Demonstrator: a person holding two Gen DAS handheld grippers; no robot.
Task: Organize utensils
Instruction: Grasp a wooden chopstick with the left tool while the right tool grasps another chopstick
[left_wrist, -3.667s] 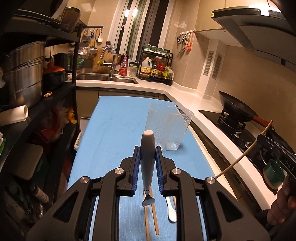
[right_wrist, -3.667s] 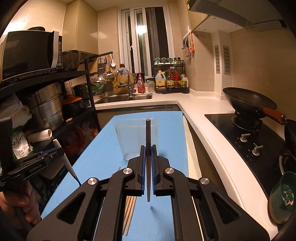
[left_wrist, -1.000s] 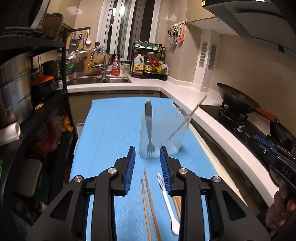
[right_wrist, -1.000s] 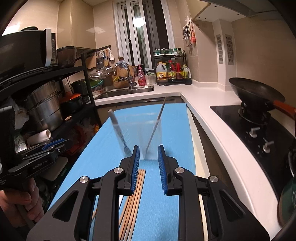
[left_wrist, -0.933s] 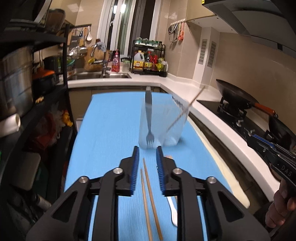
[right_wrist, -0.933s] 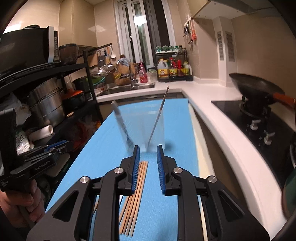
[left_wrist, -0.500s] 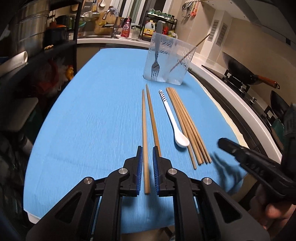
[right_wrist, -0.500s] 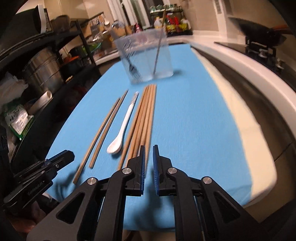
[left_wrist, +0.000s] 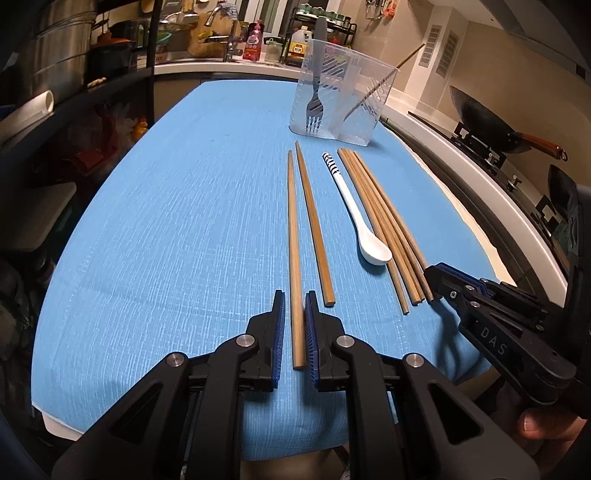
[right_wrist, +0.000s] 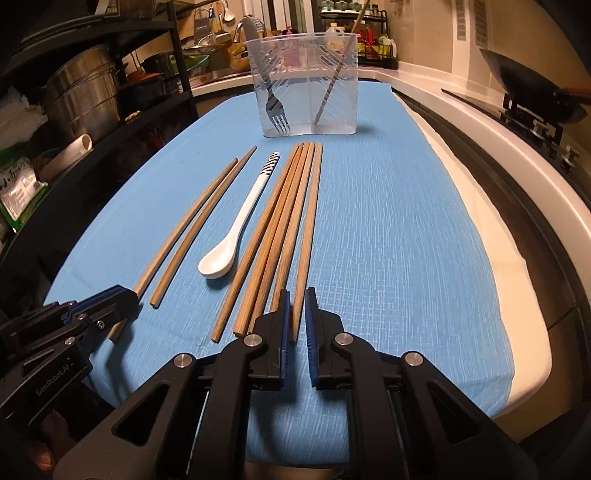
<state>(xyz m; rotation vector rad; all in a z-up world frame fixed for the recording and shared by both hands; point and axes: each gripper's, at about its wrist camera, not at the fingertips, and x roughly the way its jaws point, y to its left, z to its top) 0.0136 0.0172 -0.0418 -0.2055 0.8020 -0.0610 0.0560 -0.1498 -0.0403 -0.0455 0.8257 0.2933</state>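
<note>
Left hand-held gripper (left_wrist: 294, 314) is low over the near edge of the blue-clothed surface (left_wrist: 184, 221). Jaws are narrow and straddle the near end of the leftmost chopstick (left_wrist: 293, 240). A thin gap shows on each side of the stick, so not clamped. Its partner chopstick (left_wrist: 314, 225) lies just to the right, angled slightly, near end short of the fingers.

Right hand-held gripper (right_wrist: 295, 314) is also low, jaws narrow, with the near end of the rightmost chopstick of the bundle (right_wrist: 308, 229) between the blue pads. It sits close to the left pad; contact can't be confirmed from this view.

Layout on the surface, left to right in the right wrist view:
- loose pair of chopsticks
- white spoon (right_wrist: 236, 229) with striped handle end, bowl toward the camera
- four-stick bundle (right_wrist: 277, 229) lying side by side, touching

Clear plastic holder (right_wrist: 303, 85) stands upright at the far end of the cloth, two compartments. A fork (right_wrist: 275, 107) stands tines down in the left one, and a single chopstick (right_wrist: 332, 81) leans in the right one, tip sticking out above the rim.

A wok (left_wrist: 484, 114) sits on the stove to the right, well apart from the utensils.
</note>
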